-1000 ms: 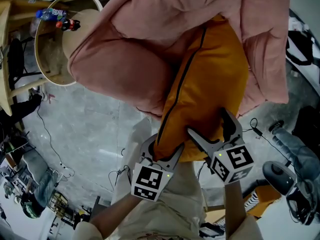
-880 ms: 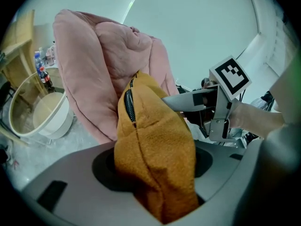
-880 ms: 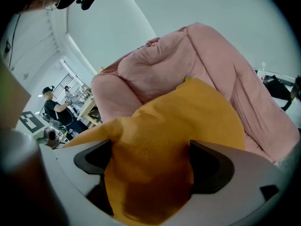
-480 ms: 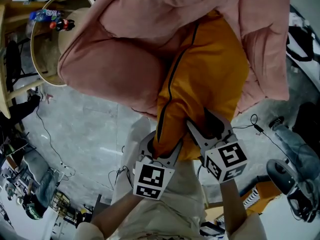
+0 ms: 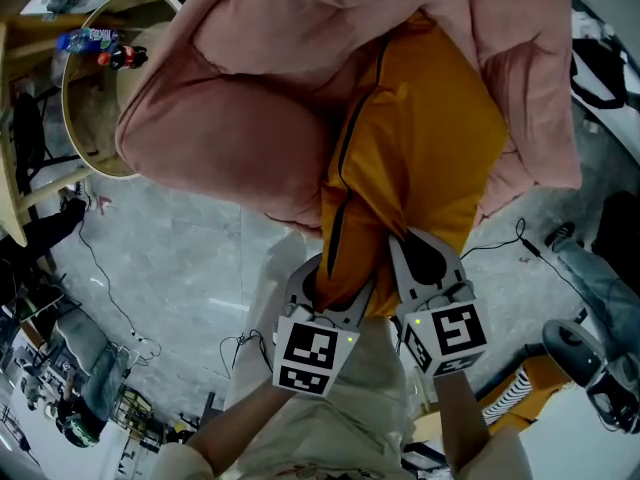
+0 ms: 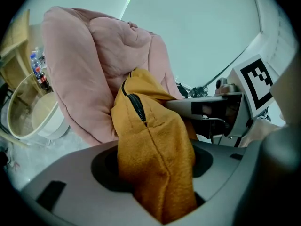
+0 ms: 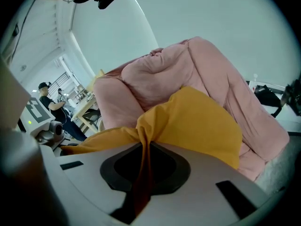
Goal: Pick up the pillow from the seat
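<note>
A mustard-orange pillow (image 5: 420, 158) with a dark zipper lies against the pink padded seat (image 5: 240, 138). My left gripper (image 5: 335, 290) is shut on a thick fold at the pillow's near left corner (image 6: 150, 145), beside the zipper. To its right, my right gripper (image 5: 425, 260) has just been closing, and its jaws now pinch a thin fold of the pillow's near edge (image 7: 143, 164). The two grippers sit side by side at the pillow's near end. The seat (image 7: 221, 74) rises behind the pillow (image 7: 202, 126).
A round wooden side table (image 5: 95, 98) with bottles (image 5: 100, 43) stands left of the seat. Cables (image 5: 110, 298) trail over the grey floor. Dark equipment (image 5: 590, 368) sits at the lower right. A person (image 7: 47, 98) stands far off.
The right gripper's jaws, wide open around the pillow's edge a second ago, have closed onto it. The left gripper kept its hold on the pillow's corner.
</note>
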`<action>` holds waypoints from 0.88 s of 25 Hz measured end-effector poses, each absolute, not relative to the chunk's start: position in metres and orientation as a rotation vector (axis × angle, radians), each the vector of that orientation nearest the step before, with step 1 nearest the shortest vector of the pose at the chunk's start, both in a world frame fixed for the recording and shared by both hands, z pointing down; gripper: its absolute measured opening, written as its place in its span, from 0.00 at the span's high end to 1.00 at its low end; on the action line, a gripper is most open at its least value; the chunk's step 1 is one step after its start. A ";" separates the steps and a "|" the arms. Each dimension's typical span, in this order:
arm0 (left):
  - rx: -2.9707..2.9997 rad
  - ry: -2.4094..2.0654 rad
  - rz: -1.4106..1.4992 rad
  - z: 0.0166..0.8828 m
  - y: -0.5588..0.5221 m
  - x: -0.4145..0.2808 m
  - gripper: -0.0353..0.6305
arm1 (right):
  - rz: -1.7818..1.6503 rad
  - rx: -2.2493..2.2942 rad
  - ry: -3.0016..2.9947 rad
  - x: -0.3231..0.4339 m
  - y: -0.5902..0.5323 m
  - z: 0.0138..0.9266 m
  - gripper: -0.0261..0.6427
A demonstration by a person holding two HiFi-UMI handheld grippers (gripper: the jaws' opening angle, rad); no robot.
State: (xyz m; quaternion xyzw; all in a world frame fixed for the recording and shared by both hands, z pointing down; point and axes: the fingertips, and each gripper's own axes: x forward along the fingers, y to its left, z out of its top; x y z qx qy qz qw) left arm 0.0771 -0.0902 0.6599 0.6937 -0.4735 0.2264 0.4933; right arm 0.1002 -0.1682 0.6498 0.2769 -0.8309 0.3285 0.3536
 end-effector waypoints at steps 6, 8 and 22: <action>1.717 -1.139 0.537 0.649 -0.094 0.082 0.56 | 0.769 0.776 -2.180 0.104 -0.172 0.635 0.91; 1.726 -1.137 0.531 0.645 -0.094 0.082 0.56 | 0.760 0.803 -2.182 0.105 -0.172 0.630 0.91; 1.867 -1.139 0.569 0.604 -0.091 0.076 0.59 | 0.778 0.962 -2.240 0.109 -0.163 0.585 0.91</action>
